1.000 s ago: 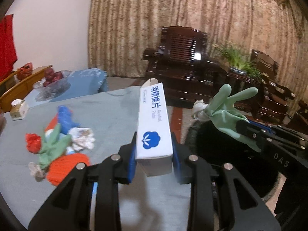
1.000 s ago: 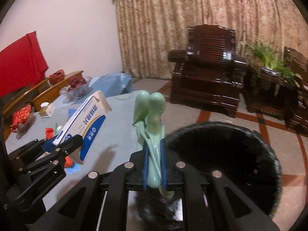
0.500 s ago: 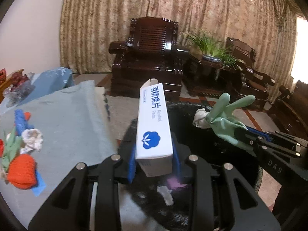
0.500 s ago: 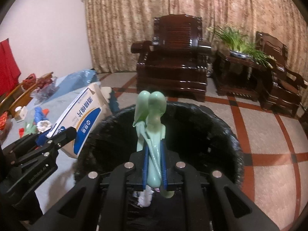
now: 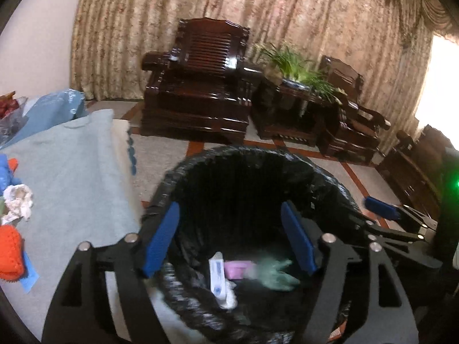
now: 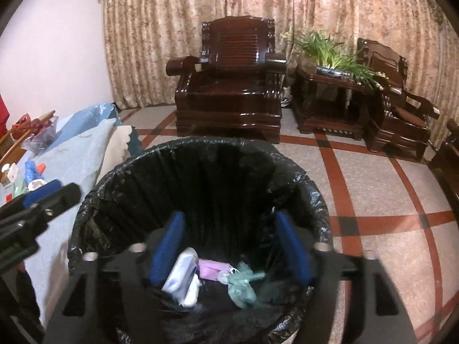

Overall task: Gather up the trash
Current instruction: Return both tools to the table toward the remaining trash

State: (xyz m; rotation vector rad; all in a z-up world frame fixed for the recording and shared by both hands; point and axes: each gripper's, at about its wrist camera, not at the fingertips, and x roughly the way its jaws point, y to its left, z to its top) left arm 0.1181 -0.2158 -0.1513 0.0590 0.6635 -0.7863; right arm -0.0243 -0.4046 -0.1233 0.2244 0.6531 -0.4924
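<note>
A bin lined with a black bag (image 5: 246, 154) (image 6: 200, 146) stands beside the table. Inside lie the white and blue alcohol pad box (image 5: 216, 275) (image 6: 180, 273), the green rubber glove (image 5: 276, 272) (image 6: 242, 282) and a pink packet (image 5: 238, 268) (image 6: 212, 268). My left gripper (image 5: 229, 238) is open and empty over the bin's left side. My right gripper (image 6: 229, 246) is open and empty over the bin. Each gripper shows in the other's view: the right one (image 5: 381, 209), the left one (image 6: 48, 193).
The table with a light blue cloth (image 5: 77, 177) (image 6: 77, 160) is left of the bin and holds an orange knitted item (image 5: 8, 246), crumpled tissue (image 5: 17, 200) and blue pieces (image 6: 30, 169). Dark wooden armchairs (image 5: 200, 86) (image 6: 232, 86) and a plant stand (image 6: 332, 86) are behind.
Both grippers have opened. The box has dropped from the left gripper and the glove from the right gripper into the bin. Both views have shifted further over the bin.
</note>
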